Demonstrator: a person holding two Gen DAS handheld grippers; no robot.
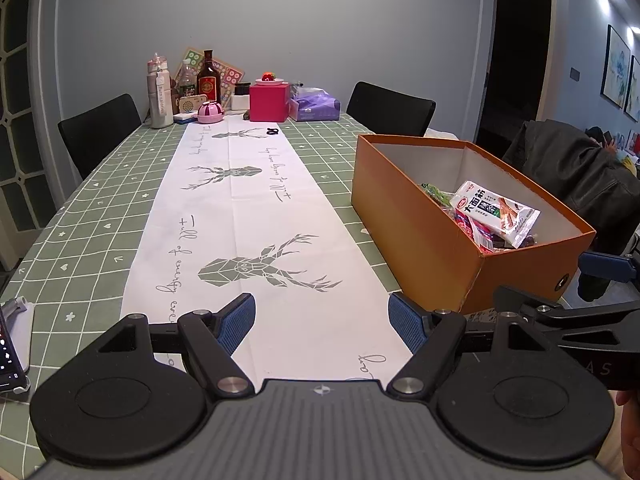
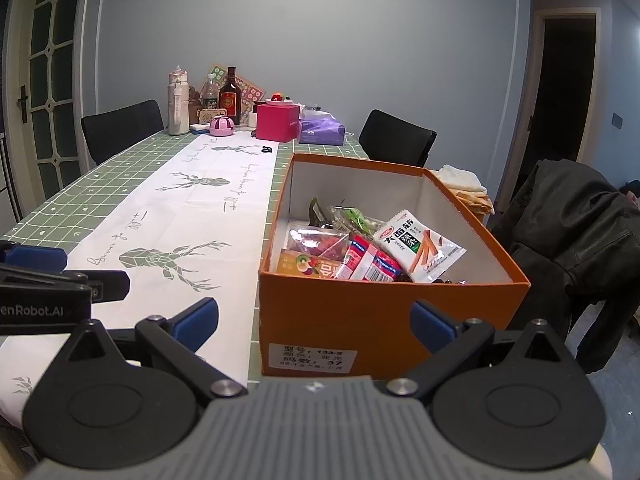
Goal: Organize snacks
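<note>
An open orange cardboard box (image 2: pixel 360 316) stands on the table's right side, also seen in the left wrist view as the orange box (image 1: pixel 420 216). Inside lie several snack packets: a white packet (image 2: pixel 420 248) on top, a red packet (image 2: pixel 372 264), an orange packet (image 2: pixel 308 266) and a green packet (image 2: pixel 352 216). My right gripper (image 2: pixel 316 320) is open just before the box's near end wall, holding nothing. My left gripper (image 1: pixel 322 320) is open over the white deer-print runner (image 1: pixel 260 220), left of the box, with nothing between its fingers.
At the table's far end stand bottles (image 1: pixel 208 80), a pink box (image 1: pixel 269 102) and a purple tissue pack (image 1: pixel 316 106). Black chairs (image 1: pixel 390 110) flank the table. A dark jacket (image 2: pixel 568 232) hangs on a chair at the right. A phone on a stand (image 1: pixel 14 344) sits at near left.
</note>
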